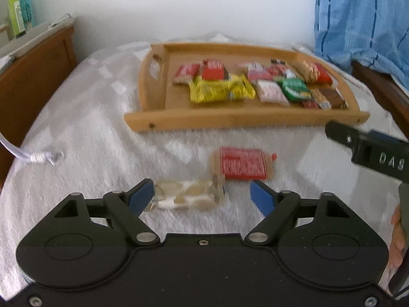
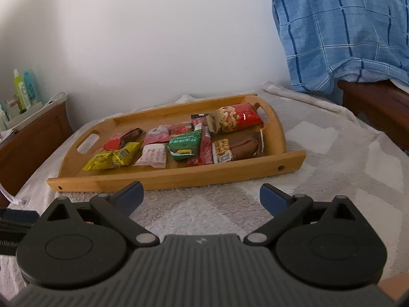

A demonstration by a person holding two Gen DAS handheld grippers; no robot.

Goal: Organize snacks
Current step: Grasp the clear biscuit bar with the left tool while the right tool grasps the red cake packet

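A wooden tray (image 1: 245,117) (image 2: 179,176) on the white bedcover holds several snack packets, among them a yellow one (image 1: 219,89) (image 2: 112,157), a green one (image 1: 294,89) (image 2: 185,143) and a red peanut bag (image 2: 236,119). Two packets lie on the cover in front of the tray: a red one (image 1: 241,163) and a clear beige bar (image 1: 186,194). My left gripper (image 1: 203,194) is open, low over the beige bar, its left finger touching the bar's end. My right gripper (image 2: 200,197) is open and empty before the tray; its body shows in the left wrist view (image 1: 368,151).
A brown wooden cabinet (image 1: 30,76) with bottles (image 1: 19,10) stands at the left. A blue checked cloth (image 2: 345,25) hangs over wooden furniture at the right. A white cord (image 1: 30,157) lies on the cover's left edge. A white wall is behind.
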